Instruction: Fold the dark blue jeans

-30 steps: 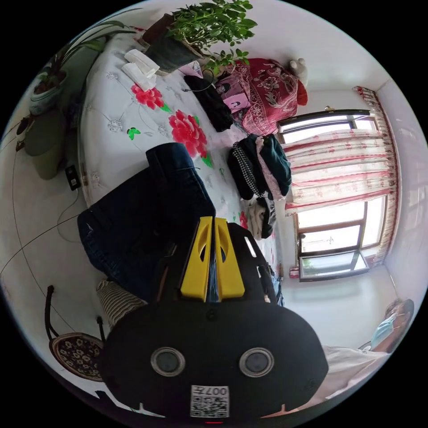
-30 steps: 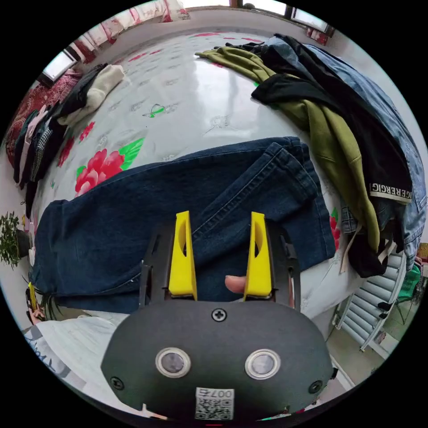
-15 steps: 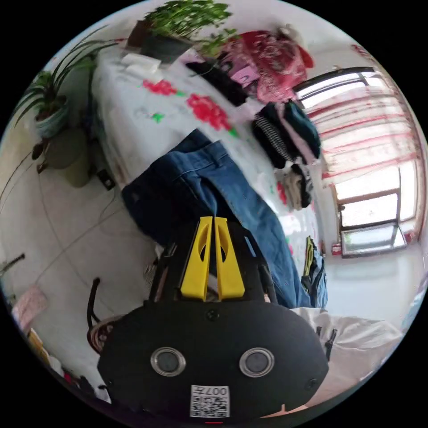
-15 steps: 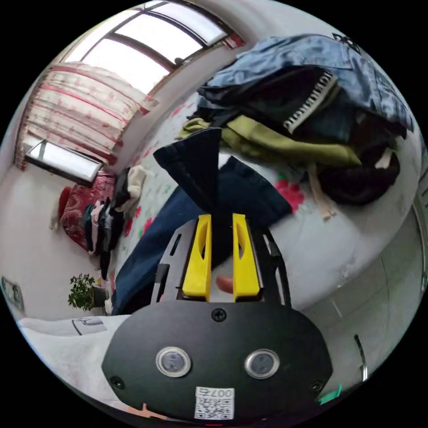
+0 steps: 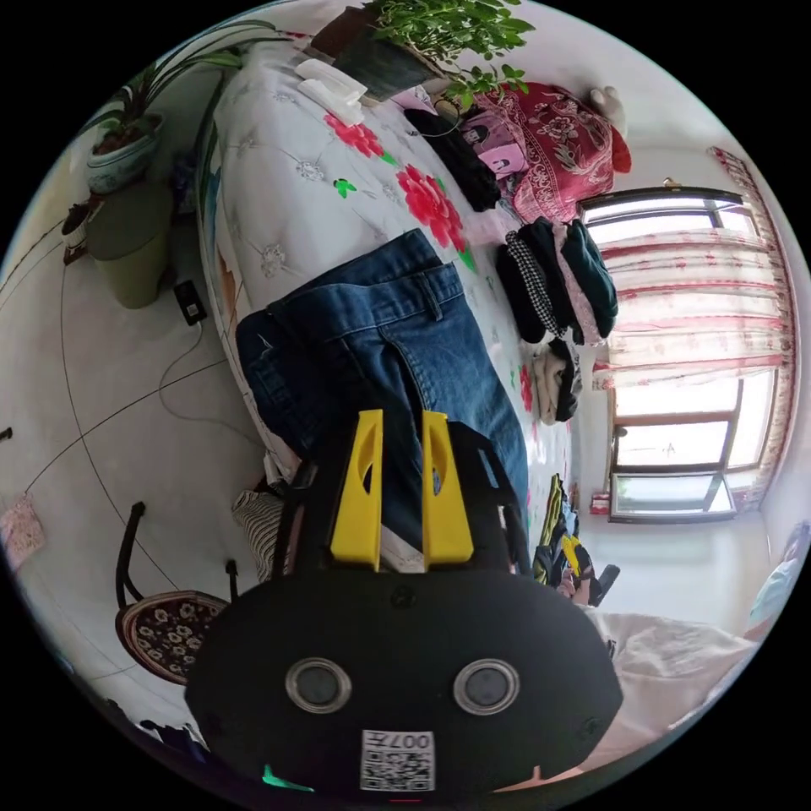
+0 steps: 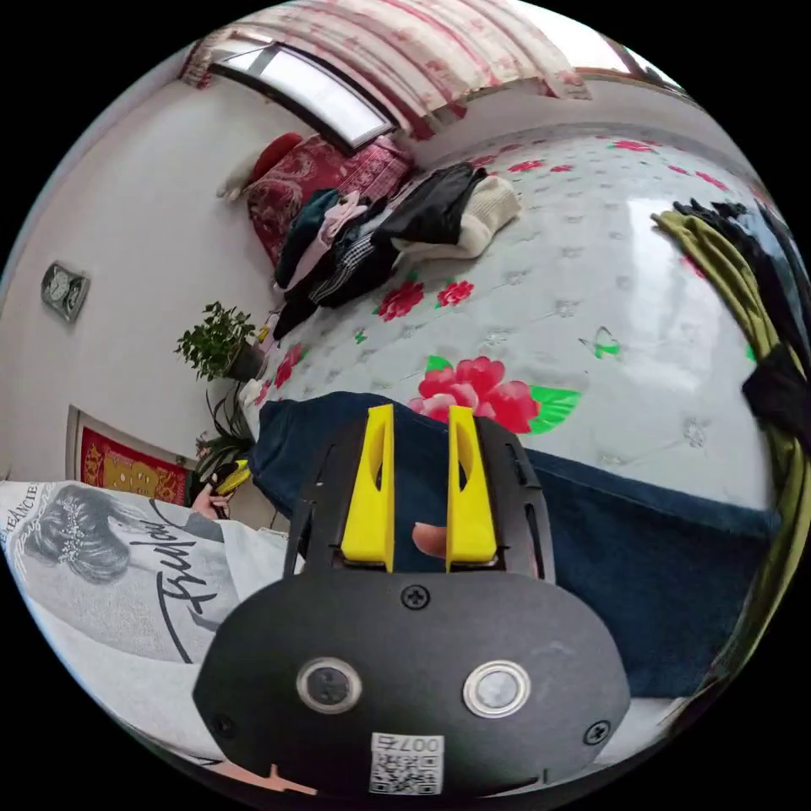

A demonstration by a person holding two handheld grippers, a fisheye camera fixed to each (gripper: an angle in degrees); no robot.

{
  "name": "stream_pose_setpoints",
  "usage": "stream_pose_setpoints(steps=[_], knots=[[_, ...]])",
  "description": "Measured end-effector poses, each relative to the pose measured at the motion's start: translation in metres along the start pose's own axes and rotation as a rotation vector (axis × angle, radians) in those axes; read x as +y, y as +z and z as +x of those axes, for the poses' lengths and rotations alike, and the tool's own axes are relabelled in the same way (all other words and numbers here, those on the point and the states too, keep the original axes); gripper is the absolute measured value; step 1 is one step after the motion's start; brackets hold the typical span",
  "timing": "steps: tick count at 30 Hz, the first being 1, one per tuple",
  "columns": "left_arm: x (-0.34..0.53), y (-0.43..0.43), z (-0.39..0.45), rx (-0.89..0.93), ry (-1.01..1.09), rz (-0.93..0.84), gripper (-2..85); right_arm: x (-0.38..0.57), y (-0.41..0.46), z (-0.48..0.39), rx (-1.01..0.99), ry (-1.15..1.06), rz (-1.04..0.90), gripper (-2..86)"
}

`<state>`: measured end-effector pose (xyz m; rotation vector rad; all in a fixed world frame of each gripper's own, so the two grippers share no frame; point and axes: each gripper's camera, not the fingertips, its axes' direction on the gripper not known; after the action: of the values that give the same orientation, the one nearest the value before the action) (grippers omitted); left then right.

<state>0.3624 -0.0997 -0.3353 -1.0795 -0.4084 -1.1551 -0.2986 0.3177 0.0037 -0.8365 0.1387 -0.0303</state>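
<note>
Below and left of the right gripper (image 6: 420, 411), on a person's white shirt (image 6: 101, 608): large black cursive lettering running slantwise, opening letters something like "Fabulo", the rest cut off. Above it, along the shirt's edge, a row of small capitals, only the ending "…EANCE" legible. On the housing behind each gripper, left gripper (image 5: 401, 416) included, a code sticker (image 6: 406, 763) with a few small upside-down characters, not made out.

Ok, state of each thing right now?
Jeans: flat on the bed, one end overhanging the edge.
Left gripper: open, jaws slightly apart over the jeans.
Right gripper: open, narrow gap, over the jeans.
Clothes pile: heaped, unfolded.
</note>
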Motion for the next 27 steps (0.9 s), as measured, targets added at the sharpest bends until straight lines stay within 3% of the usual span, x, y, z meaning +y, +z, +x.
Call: stream_pose_setpoints(steps=[2, 5, 7, 11, 13, 18, 20, 25, 27], knots=[[-0.004, 0.002, 0.004, 0.001, -0.04, 0.005, -0.1, -0.031, 0.05, -0.025, -0.037, -0.118, -0.11, 7.6], [0.002, -0.028, 0.026, 0.25, 0.122, 0.098, -0.8, -0.065, 0.123, -0.059, -0.051, -0.26, -0.255, 8.3], [0.014, -0.057, 0.032, 0.323, 0.231, 0.155, -0.9, -0.076, 0.16, -0.08, -0.066, -0.325, -0.343, 8.4], [0.037, -0.048, -0.029, 0.075, 0.079, 0.01, -0.9, -0.066, 0.191, -0.096, -0.208, -0.403, -0.492, 8.3], [0.045, -0.035, -0.048, 0.056, 0.004, 0.001, -1.0, -0.056, 0.201, -0.097, -0.211, -0.443, -0.582, 8.3], [0.048, -0.015, -0.068, 0.049, -0.072, -0.003, -1.0, -0.082, 0.182, -0.074, -0.152, -0.369, -0.44, 8.9], [0.047, -0.008, -0.075, 0.05, -0.098, -0.009, -1.0, -0.092, 0.194, -0.058, -0.169, -0.306, -0.495, 9.1], [0.045, 0.0, -0.073, 0.036, -0.114, -0.01, -1.0, -0.065, 0.235, -0.071, -0.521, -0.387, -0.991, 8.5], [0.042, 0.004, -0.073, 0.044, -0.13, -0.012, -1.0, -0.065, 0.235, -0.075, -0.5, -0.434, -1.039, 8.4]])
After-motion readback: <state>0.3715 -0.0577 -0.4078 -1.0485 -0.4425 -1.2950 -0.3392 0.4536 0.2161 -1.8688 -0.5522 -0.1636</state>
